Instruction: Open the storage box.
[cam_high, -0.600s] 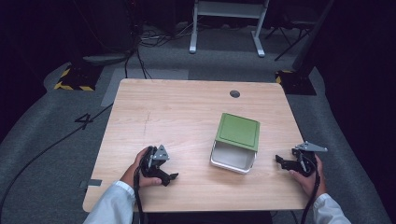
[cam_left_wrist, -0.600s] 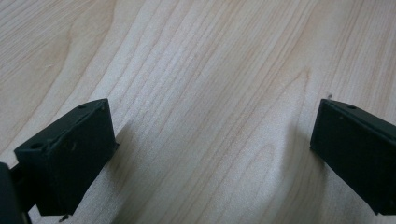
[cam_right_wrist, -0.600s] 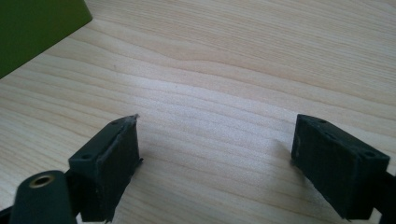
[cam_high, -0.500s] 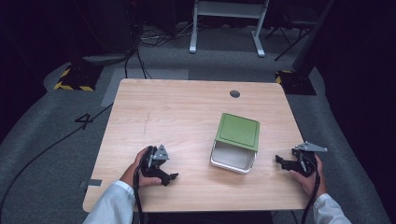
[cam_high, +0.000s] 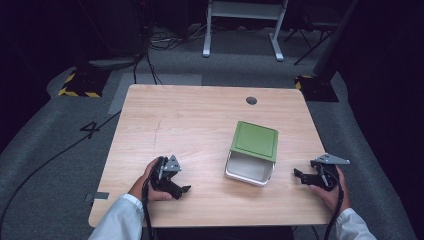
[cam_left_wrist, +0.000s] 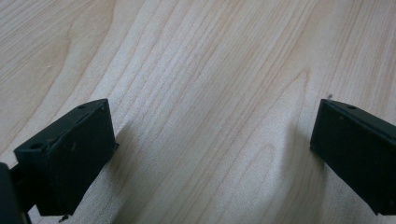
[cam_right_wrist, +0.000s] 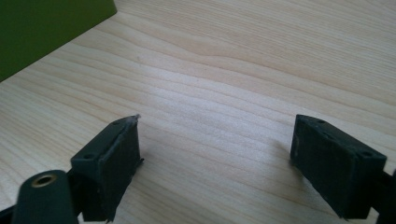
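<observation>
With my left gripper (cam_high: 184, 190) and right gripper (cam_high: 299, 174) both spread and holding nothing, resting on the table (cam_high: 190, 120), I judge I should approach the white container (cam_high: 248, 171) between them squarely, since its green lid (cam_high: 255, 140) sits askew across its far part.

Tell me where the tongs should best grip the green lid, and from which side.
Probably the green lid at its right edge, approached by the right tongs: it lies shifted back on the white container, its edges overhang the rim there, and both jaws are open.

Bright table (cam_high: 200, 125), dark surroundings, soft shadows under slightly blurred jaws
</observation>
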